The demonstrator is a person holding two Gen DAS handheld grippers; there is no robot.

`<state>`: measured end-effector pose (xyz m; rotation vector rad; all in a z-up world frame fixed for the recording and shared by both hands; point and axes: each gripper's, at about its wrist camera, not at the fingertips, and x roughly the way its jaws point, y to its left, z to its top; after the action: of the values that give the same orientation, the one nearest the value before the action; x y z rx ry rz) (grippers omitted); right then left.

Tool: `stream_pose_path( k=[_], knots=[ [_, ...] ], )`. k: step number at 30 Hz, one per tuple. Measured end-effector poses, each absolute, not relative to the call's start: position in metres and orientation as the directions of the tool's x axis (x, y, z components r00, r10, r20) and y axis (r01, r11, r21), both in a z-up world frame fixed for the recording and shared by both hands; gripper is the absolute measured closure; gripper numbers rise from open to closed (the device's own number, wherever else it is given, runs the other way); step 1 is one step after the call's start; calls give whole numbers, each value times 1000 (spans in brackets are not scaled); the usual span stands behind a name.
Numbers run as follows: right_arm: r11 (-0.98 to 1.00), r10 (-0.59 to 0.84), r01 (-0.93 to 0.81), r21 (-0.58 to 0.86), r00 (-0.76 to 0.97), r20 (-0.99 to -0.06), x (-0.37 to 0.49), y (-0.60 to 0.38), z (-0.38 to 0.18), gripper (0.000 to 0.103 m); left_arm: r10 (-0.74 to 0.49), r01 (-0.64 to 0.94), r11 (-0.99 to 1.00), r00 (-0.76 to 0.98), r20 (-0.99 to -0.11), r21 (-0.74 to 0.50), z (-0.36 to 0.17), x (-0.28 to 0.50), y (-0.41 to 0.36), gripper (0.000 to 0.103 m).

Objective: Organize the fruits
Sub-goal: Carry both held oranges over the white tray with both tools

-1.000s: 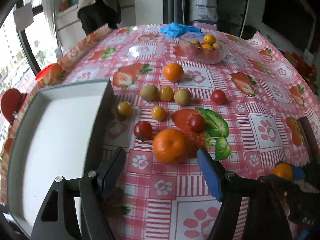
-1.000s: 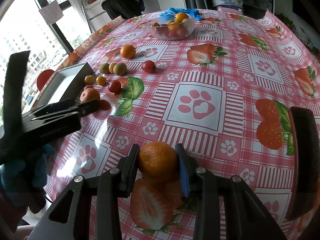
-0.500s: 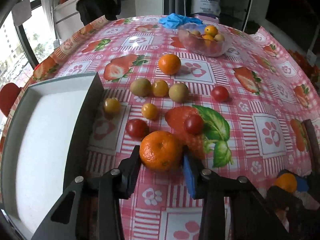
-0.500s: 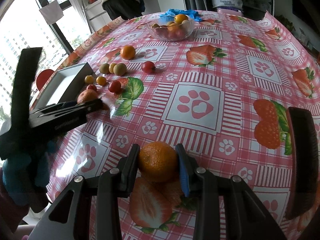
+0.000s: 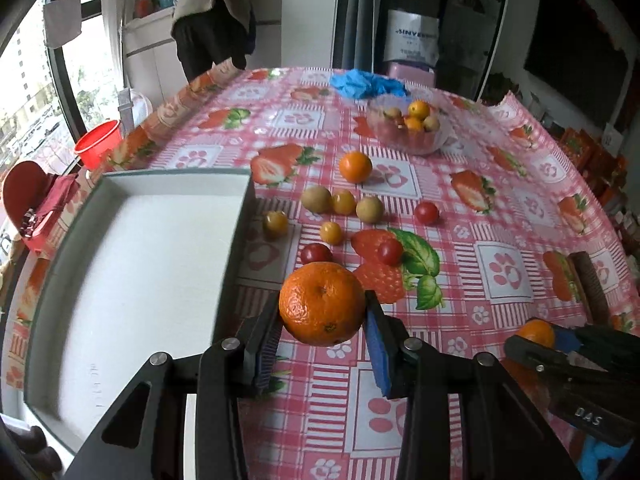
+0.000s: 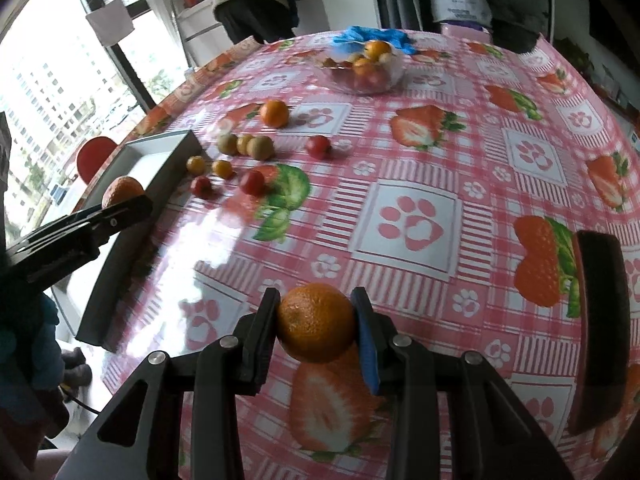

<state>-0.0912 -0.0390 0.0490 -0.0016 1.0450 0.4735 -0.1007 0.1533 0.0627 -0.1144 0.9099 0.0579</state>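
My left gripper (image 5: 322,314) is shut on a large mandarin (image 5: 320,300), held above the tablecloth just right of the white tray (image 5: 140,260). My right gripper (image 6: 316,304) is shut on a second mandarin (image 6: 314,324) low over the near part of the table. Loose on the cloth lie a third mandarin (image 5: 355,166), two brown fruits (image 5: 316,199), several yellow tomatoes (image 5: 331,233) and several red cherry tomatoes (image 5: 390,251). A clear bowl (image 5: 432,142) at the back holds mixed fruit. In the right wrist view the left gripper's mandarin (image 6: 122,190) hangs over the tray's rim (image 6: 176,160).
Blue gloves (image 5: 368,84) lie behind the bowl. A red bucket (image 5: 98,148) stands off the table's left edge. A person (image 5: 216,12) stands at the counter at the back. A dark brown bar (image 6: 596,320) lies at the table's right edge.
The left gripper went from open around the large mandarin to shut on it, then lifted it off the cloth toward the tray. The right gripper stayed still, holding its mandarin.
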Motion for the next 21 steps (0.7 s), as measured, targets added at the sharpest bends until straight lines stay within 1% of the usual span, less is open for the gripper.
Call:
stream_pose_path(
  k=[5,21],
  knots=[
    [885,386,-415,211,400,-831,-95,-15,56,64,0,-114,989,637,-771,-94,73,-111,167,62],
    [787,460,-582,203,335,-823,-96,105,80,64,133,-276,959,650,-748,-70,73,-147,263,62]
  ],
)
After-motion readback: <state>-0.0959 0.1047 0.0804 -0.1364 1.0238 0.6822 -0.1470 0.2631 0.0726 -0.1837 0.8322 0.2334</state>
